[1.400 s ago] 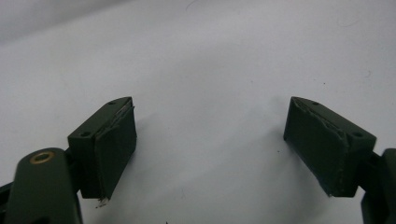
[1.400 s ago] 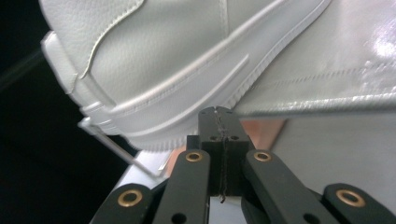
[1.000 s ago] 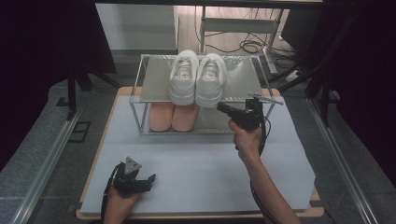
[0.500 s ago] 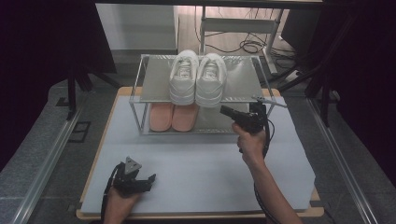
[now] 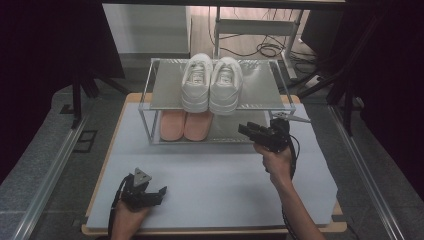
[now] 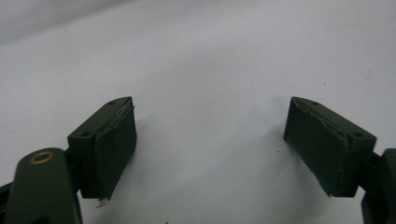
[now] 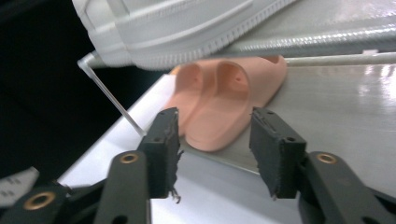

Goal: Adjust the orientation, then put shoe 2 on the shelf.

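Right gripper (image 5: 246, 129) pointing at the pink slippers (image 7: 224, 105) on the rack's (image 5: 260, 91) lower shelf, jaws just opening, nothing between them. Left gripper (image 5: 159, 192) resting on the table (image 5: 220, 180), jaws spread wide, empty. White sneakers (image 5: 212, 82) sitting above.

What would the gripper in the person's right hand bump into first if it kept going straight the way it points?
Most likely the nearer pink slipper on the rack's lower shelf. The right gripper has just been opening its jaws, nothing is between them, and that slipper sits framed in the gap. Depth is hard to judge.
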Demonstrator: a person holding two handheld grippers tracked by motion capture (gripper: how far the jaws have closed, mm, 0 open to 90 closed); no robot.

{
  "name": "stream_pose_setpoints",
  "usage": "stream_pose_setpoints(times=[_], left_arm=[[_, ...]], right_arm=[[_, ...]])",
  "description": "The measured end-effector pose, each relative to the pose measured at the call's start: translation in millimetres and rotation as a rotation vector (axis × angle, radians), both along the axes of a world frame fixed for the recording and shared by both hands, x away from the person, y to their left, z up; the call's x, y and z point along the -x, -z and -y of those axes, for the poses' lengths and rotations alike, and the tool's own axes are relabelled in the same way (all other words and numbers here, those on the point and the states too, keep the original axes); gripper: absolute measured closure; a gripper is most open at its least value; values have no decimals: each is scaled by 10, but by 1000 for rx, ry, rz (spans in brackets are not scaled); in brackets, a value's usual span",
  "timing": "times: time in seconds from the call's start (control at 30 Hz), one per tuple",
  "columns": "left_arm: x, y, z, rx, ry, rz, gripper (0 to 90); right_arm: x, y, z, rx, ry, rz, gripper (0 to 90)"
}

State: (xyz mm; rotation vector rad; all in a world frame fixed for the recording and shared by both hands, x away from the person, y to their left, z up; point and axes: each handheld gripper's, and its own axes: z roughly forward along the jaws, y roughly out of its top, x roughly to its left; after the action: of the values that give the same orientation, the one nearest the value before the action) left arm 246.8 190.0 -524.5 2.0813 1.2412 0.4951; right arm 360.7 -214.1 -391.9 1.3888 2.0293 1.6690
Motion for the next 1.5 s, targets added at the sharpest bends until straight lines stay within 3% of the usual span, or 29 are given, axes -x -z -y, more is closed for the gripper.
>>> stream_pose_setpoints(times=[0.3, 0.57, 0.87, 1.07, 1.5], left_arm=[[-1, 0, -1, -1, 2, 1, 172], [1, 0, 2, 1, -1, -1, 172], [1, 0, 2, 0, -1, 0, 172], [1, 0, 2, 0, -1, 0, 172], [1, 0, 2, -1, 0, 1, 172]], right_arm=[[155, 92, 121, 172, -18, 60, 398], [288, 213, 307, 297, -11, 76, 319], [412, 347, 497, 356, -5, 58, 268], [503, 463, 585, 427, -19, 64, 204], [673, 876, 739, 508, -45, 4, 113]])
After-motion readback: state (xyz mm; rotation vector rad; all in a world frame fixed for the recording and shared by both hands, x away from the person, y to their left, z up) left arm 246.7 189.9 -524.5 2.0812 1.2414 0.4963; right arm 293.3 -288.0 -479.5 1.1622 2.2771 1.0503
